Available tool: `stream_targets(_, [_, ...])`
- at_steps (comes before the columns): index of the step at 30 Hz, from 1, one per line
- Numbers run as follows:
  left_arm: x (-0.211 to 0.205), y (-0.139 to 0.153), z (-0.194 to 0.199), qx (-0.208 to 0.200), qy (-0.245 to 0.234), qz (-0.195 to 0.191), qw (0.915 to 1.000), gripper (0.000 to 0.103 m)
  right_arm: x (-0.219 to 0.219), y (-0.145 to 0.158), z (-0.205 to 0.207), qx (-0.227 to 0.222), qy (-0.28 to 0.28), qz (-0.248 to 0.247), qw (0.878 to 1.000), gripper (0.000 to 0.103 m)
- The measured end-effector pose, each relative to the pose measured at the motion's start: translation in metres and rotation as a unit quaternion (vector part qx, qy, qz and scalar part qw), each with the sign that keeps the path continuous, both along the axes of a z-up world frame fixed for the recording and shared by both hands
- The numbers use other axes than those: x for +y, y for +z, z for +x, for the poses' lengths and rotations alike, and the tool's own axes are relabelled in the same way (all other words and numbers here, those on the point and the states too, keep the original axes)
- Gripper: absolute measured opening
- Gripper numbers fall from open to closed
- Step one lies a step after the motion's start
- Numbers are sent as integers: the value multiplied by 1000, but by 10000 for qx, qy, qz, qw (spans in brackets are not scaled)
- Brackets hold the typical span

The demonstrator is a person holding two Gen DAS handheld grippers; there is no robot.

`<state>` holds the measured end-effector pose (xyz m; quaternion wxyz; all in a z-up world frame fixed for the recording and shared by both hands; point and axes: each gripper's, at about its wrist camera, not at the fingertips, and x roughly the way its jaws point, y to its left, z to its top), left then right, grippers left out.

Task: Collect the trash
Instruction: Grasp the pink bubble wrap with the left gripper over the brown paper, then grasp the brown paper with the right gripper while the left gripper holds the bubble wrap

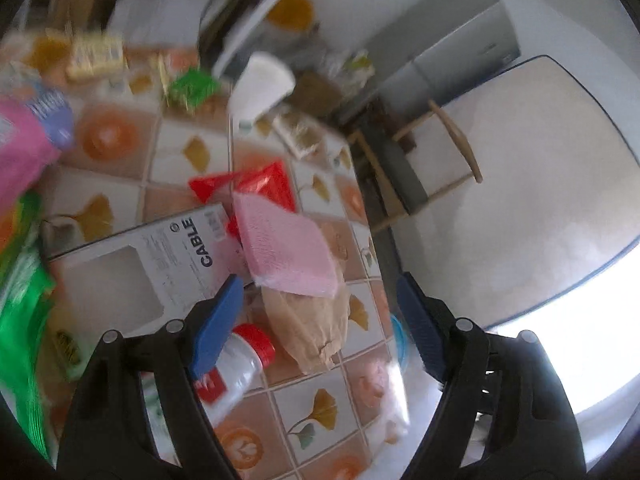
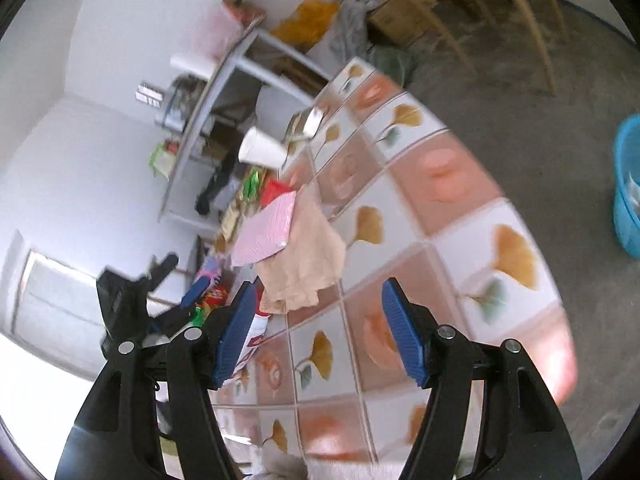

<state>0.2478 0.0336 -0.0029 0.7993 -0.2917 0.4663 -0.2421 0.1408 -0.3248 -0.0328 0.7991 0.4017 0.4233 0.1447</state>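
Pink packet [image 1: 288,248] overlaps a brown paper bag [image 1: 312,320] ahead of both grippers' wide, empty jaws.

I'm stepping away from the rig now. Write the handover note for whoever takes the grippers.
Left gripper: open, empty, above the clutter.
Right gripper: open, empty, over bare tiles.
On the tiled table: pink flat packet lying on a crumpled brown paper bag, red foil wrapper, grey CABLE box, red-capped white bottle, white paper cup.
Blue plastic bin on the floor.
Nothing is gripped; all this trash is left to collect.
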Motion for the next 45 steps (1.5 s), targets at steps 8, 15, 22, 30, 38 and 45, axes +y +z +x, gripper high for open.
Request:
stream_targets(8, [-4, -51, 52, 944, -136, -353, 9948, 68, 68, -8, 52, 194, 658, -1287, 9893, 64])
stream_targets(15, [-17, -68, 60, 1101, -175, -463, 9927, 44, 79, -20, 61, 353, 801, -1392, 9864, 64])
stream_targets(22, [-14, -62, 50, 923, -81, -582, 9940, 33, 87, -15, 59, 294, 889, -1741, 9803, 64])
stream_targets(30, [-4, -48, 37, 618, -93, -1082, 9922, 33, 108, -4, 63, 101, 1093, -2148, 9705, 70])
stream_targets(38, [-1, -45, 33, 536, -90, -1282, 9903, 33, 145, -6, 84, -212, 1325, -2713, 9531, 76])
stream_targets(45, [-1, -47, 32, 561, -91, -1344, 9893, 32, 167, -26, 104, -173, 1497, -3080, 9394, 75])
